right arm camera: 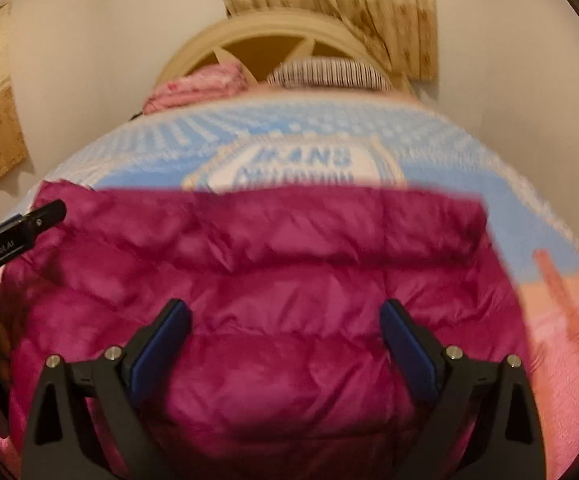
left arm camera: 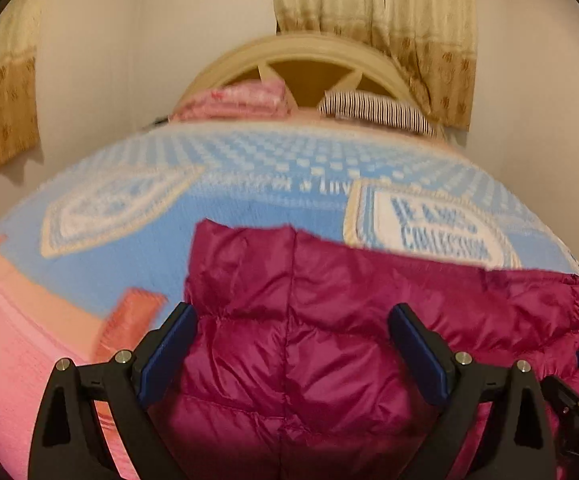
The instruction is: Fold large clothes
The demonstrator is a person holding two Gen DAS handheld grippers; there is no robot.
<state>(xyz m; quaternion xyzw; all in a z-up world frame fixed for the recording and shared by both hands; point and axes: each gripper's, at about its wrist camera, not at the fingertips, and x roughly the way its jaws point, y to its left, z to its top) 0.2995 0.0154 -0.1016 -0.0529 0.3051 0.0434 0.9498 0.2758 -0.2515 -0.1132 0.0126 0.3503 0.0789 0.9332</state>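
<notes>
Magenta puffer jacket (left arm camera: 329, 320) lies on the bed (left arm camera: 17, 360), spread over the blue-and-white blanket (left arm camera: 161, 256), its far edge straight and facing the headboard (left arm camera: 309, 52); a pink sheet shows along the near side of the bed.

Left to right: left gripper (left arm camera: 291, 354) hangs over the jacket's left portion, jaws spread wide, blue pads clear of the cloth, nothing between them but the quilted surface below; released. A vertical seam runs between its jaws. Right gripper (right arm camera: 285, 350) hangs over the middle-right of the jacket, jaws equally wide, nothing pinched; released too. In the right wrist view the left gripper shows at the left edge, by the jacket's left corner.

Step in hand, as I judge it: both grippers let go and poised between folds; the jacket looks flattened into a broad block, though how many folds it has had I cannot tell from here. Frames are blurred, so fine creases are lost.

Next move likely calls for each gripper to drop to an edge of the jacket, pinch a full layer of the slippery padded shell, and carry it over evenly; the puffy fill will spring back, so a firm bite and a press-down afterward seem needed.

Containers: none visible. At the headboard, a pink folded bundle (left arm camera: 241, 98) left, a striped pillow (left arm camera: 373, 112) right; curtains (left arm camera: 373, 16) behind.
</notes>
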